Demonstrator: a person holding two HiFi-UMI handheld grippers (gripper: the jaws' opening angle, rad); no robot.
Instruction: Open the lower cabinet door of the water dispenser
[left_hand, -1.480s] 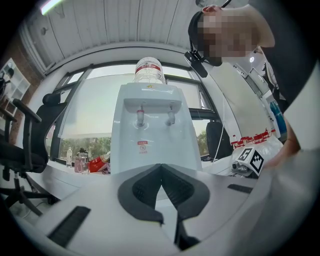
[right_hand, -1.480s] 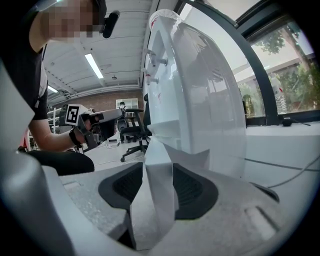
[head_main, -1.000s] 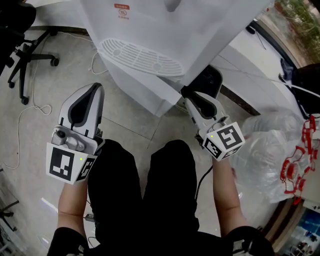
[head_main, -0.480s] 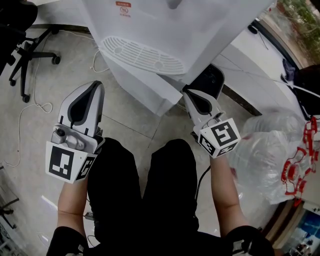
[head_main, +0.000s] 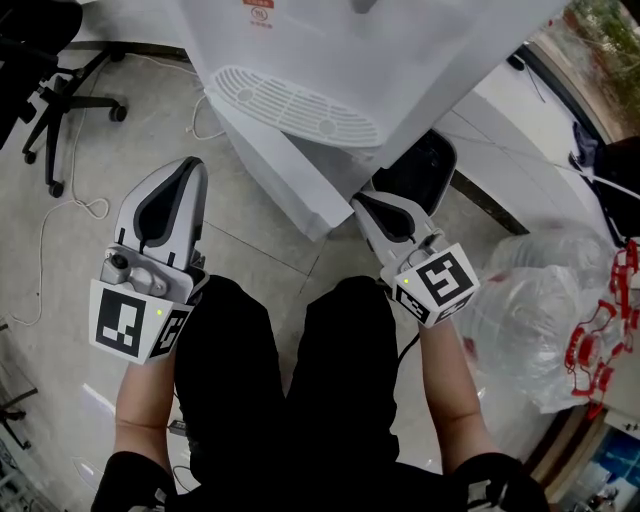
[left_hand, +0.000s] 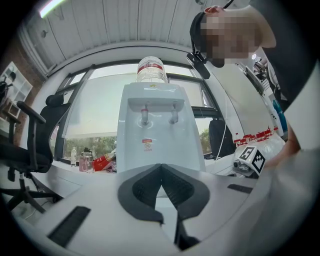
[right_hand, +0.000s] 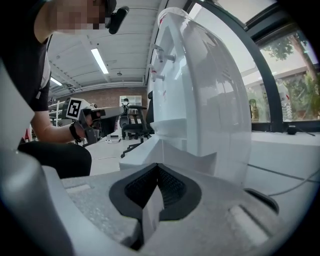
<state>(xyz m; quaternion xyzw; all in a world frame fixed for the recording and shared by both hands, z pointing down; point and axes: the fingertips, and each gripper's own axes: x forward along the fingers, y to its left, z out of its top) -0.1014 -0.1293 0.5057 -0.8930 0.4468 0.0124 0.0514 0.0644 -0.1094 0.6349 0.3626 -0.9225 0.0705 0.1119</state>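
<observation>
The white water dispenser (head_main: 380, 60) stands in front of me, its grilled drip tray (head_main: 300, 100) above the lower cabinet door (head_main: 280, 170). My right gripper (head_main: 358, 200) is at the door's right edge and is shut on it. In the right gripper view a thin white door edge (right_hand: 152, 210) sticks out between the closed pads, with the dispenser body (right_hand: 210, 100) just beyond. The door angles out from the body, slightly ajar. My left gripper (head_main: 188, 165) hangs left of the door, apart from it and pointing level at the dispenser (left_hand: 160, 130). Its jaws (left_hand: 160, 167) are shut with nothing in them.
A black office chair (head_main: 50, 90) stands at the far left, with a loose cable (head_main: 60, 215) on the floor. A black object (head_main: 420, 170) sits behind the dispenser's right side. A clear plastic bag (head_main: 540, 320) lies at the right. My knees are just below both grippers.
The right gripper's jaws have closed on the door's edge, and it has shifted left and towards me, with the door. The left gripper has stayed put.
</observation>
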